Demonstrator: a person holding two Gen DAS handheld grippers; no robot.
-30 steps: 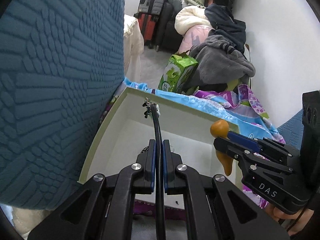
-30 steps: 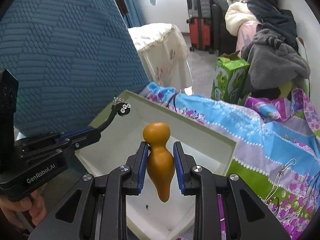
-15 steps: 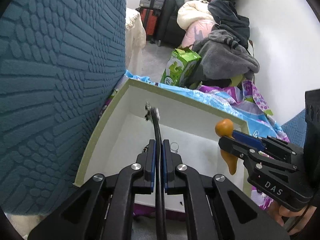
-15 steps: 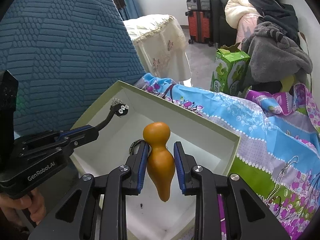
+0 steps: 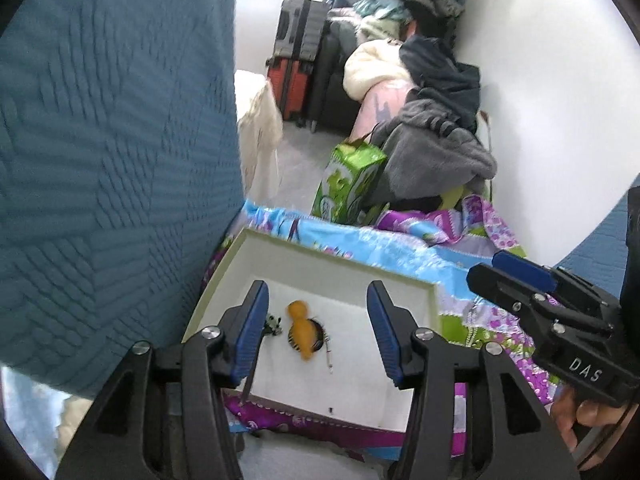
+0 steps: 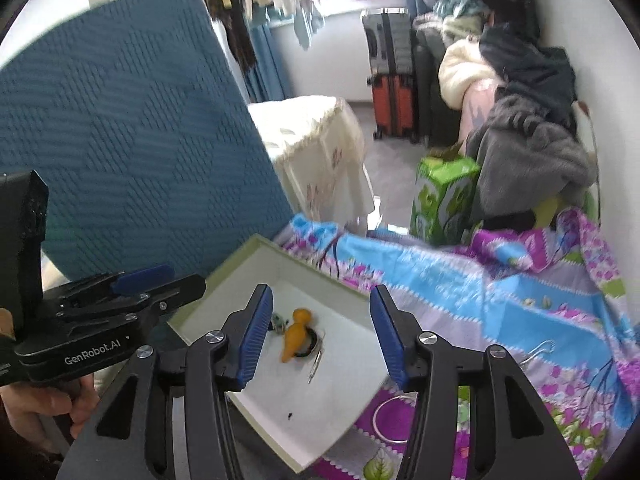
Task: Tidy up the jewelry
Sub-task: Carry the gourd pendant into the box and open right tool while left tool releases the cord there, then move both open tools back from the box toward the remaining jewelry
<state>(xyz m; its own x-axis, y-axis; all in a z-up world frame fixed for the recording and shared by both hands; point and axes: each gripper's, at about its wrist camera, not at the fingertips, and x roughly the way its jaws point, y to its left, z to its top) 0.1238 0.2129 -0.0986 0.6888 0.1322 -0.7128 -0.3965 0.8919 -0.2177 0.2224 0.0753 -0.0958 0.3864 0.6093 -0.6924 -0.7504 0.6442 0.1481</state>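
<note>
A blue quilted headboard (image 6: 120,128) and clothes piled by the wall (image 6: 520,120) flank a bed's patterned sheet (image 6: 500,288). On it sits a white box (image 6: 320,420) holding an orange gourd (image 6: 295,336). Both tools, left (image 5: 318,330) and right (image 6: 320,334), have just opened, empty.

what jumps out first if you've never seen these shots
The orange gourd lying in the white box, between the open fingers of the right gripper. Then the big teal quilted cushion on the left, and the bright flowered sheet under the box.
</note>
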